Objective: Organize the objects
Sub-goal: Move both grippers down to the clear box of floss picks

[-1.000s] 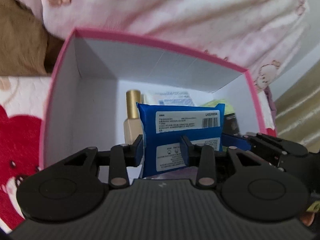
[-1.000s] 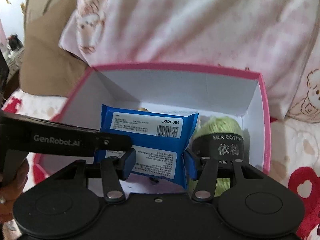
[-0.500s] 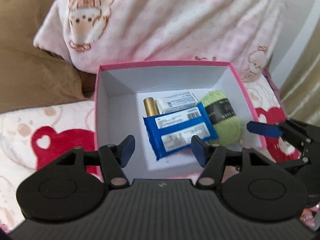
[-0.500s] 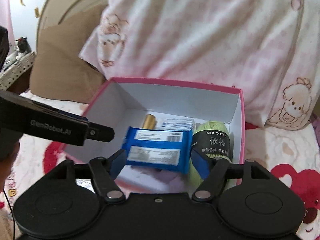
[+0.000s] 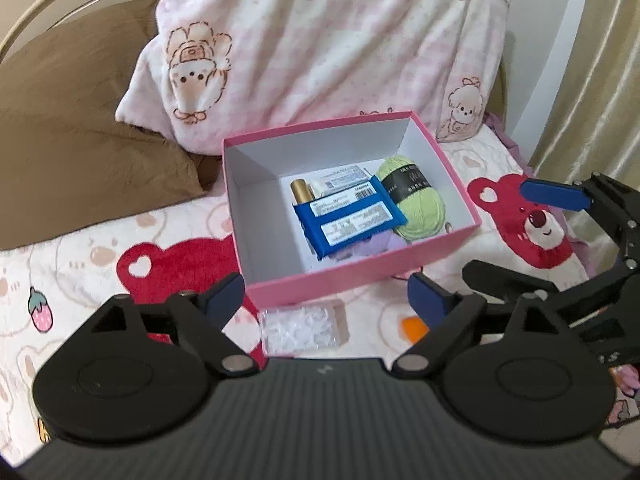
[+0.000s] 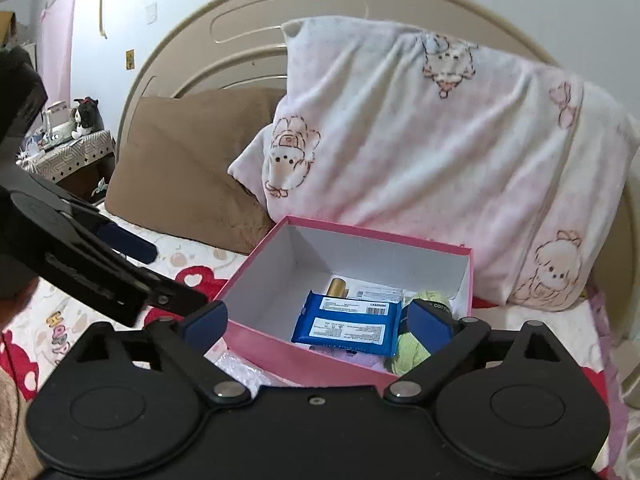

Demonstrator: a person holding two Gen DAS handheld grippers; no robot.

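Bedroom scene: bed (image 5: 72,264) with a bear-print cover, pink pillow (image 5: 320,52) and brown pillow (image 5: 72,128) leaning at the headboard (image 6: 248,28) end. Pink box (image 5: 360,276) sits on the bed near the pillows, lid off, white inside.

Left claw (image 5: 326,294) wide open, holds nothing, touches nothing; it hangs on the near side of the box, outside it. Right claw (image 6: 316,320) also spread wide and empty, set at the box's near wall; whether its right pad touches the yarn can't be told. In the left wrist view the right claw shows at the right edge, its upper blue pad clear, its lower finger cut off behind the left claw's linkage.

Inside the box: blue packet (image 5: 349,216) lying tilted on top of the other things, white labels up. Green yarn ball (image 5: 416,204) with a black band sits against the box's right wall, touching the packet. Gold-capped bottle (image 5: 301,191) mostly hidden under the packet. White labelled pack (image 5: 340,174) behind it, partly covered. Something lilac (image 5: 372,246) pokes out below the packet, can't make out what.

Clear box of white bits (image 5: 302,330) lies on the bed just in front of the pink box. Orange thing (image 5: 414,326) beside it, half hidden by the left claw's finger, unclear.
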